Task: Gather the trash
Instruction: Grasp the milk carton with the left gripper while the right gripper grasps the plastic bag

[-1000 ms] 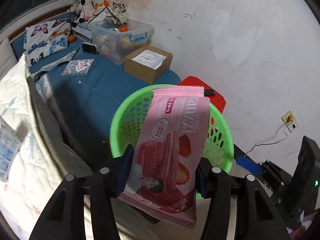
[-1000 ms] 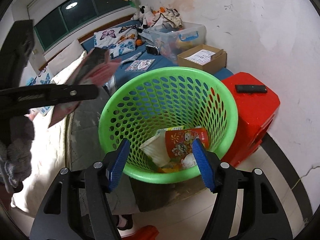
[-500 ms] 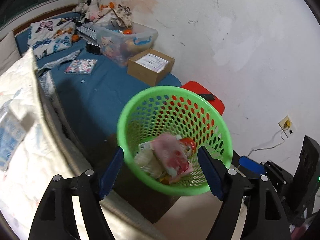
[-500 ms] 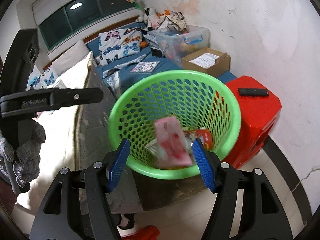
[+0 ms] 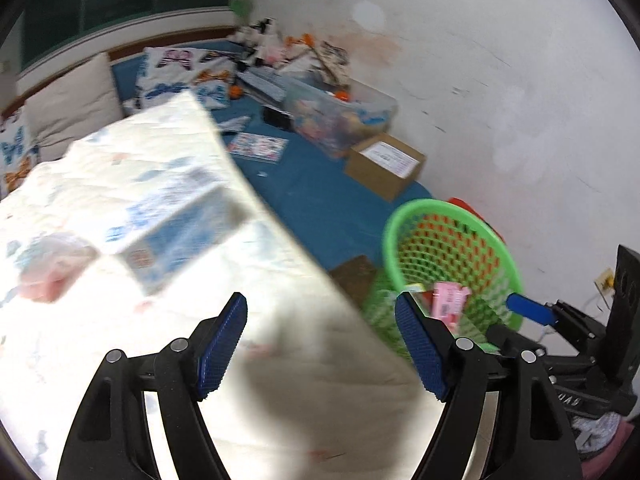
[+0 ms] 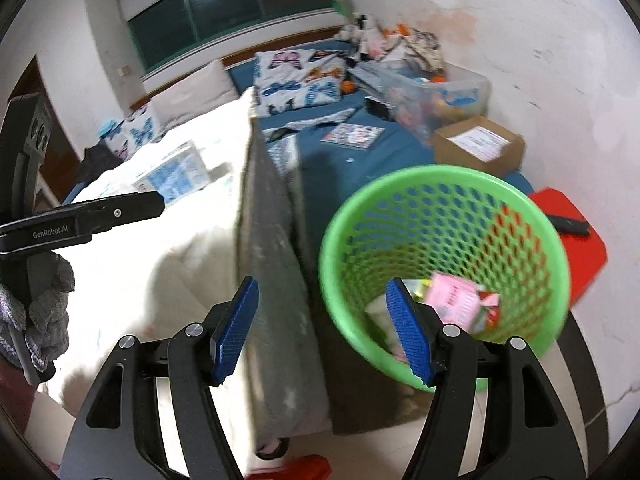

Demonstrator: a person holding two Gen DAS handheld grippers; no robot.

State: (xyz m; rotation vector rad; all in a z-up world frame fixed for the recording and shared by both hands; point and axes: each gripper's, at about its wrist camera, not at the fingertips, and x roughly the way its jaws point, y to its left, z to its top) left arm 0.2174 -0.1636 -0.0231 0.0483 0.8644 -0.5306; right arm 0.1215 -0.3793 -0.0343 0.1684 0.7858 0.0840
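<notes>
Pink wrapper (image 6: 456, 300) glossy, crumpled | green basket (image 6: 400, 200) round, perforated plastic

blue-white packet (image 5: 176, 224) blurred, pink wrapper (image 5: 450, 300) (print unreadable), stool (image 6: 576, 240) half-hidden

Glossy perforated plastic basket (image 6: 444, 184), shiny foil-like pink wrapper (image 6: 454, 300), matt cardboard box (image 6: 478, 148), soft quilted cloth blanket (image 5: 120, 280).

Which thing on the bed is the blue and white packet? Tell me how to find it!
Look at the big white quilt covering the near side of the bed. On top of it lies the blue and white packet, flat and rectangular. It is the only thing with blue print there; the lump near it is pinkish and blurry.
</notes>
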